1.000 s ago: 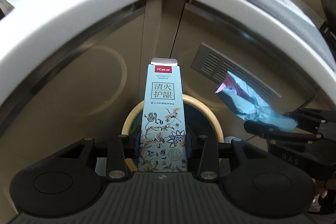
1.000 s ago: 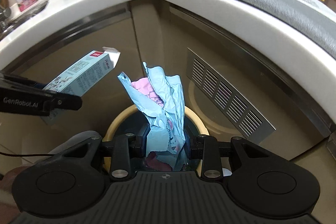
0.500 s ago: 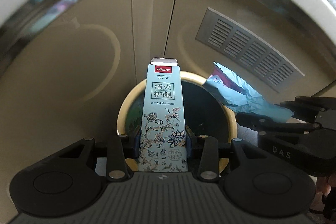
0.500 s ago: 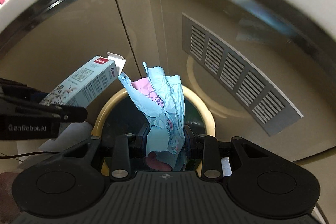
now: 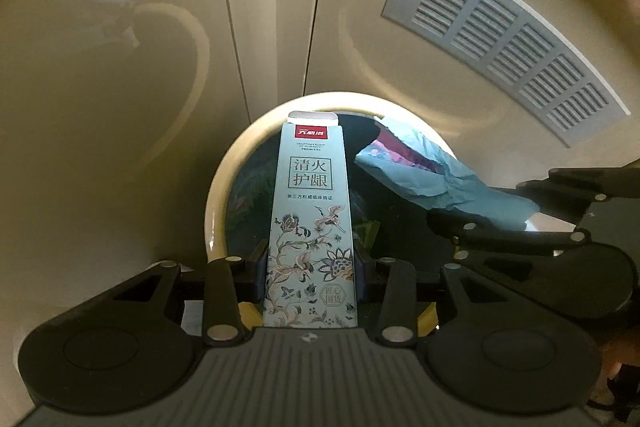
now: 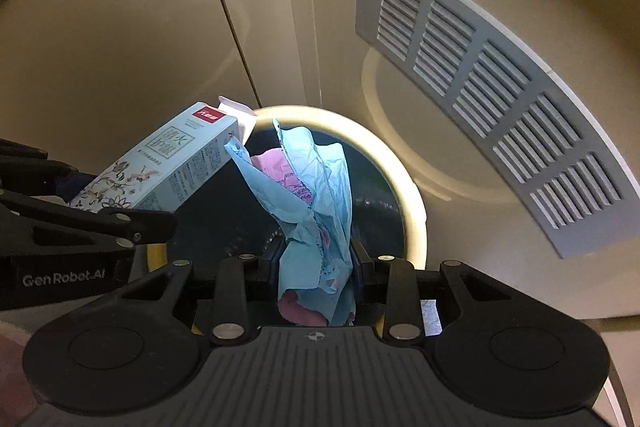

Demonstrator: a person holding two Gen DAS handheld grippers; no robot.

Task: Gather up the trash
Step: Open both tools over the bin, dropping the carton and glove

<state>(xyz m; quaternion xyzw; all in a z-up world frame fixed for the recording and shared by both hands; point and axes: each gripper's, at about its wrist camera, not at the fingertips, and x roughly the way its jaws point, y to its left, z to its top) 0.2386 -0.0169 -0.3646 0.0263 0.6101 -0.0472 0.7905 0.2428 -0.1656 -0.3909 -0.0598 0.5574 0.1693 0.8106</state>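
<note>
A pale blue box [image 5: 310, 227] w/ floral print is clamped upright in the left gripper [image 5: 311, 267], over the round cream-rimmed bin [image 5: 224, 187]. A crumpled blue-pink wrapper [image 6: 316, 211] is pinched in the right gripper [image 6: 316, 263], also above the bin opening, just beside the box. Beige cabinet doors [image 5: 120, 67] & a grey vent [image 6: 480, 79] are seen behind.

Grippers: two, left gripper [image 5: 311, 263] at 6 o'clock, right gripper [image 6: 316, 259]
Cartons: one carton [image 5: 310, 219]
Crumpled wrappers: one wrapper [image 6: 316, 187]
Bins: one bin [image 5: 224, 187]
Vent grilles: one grille [image 5: 504, 39], 2 o'clock
</note>
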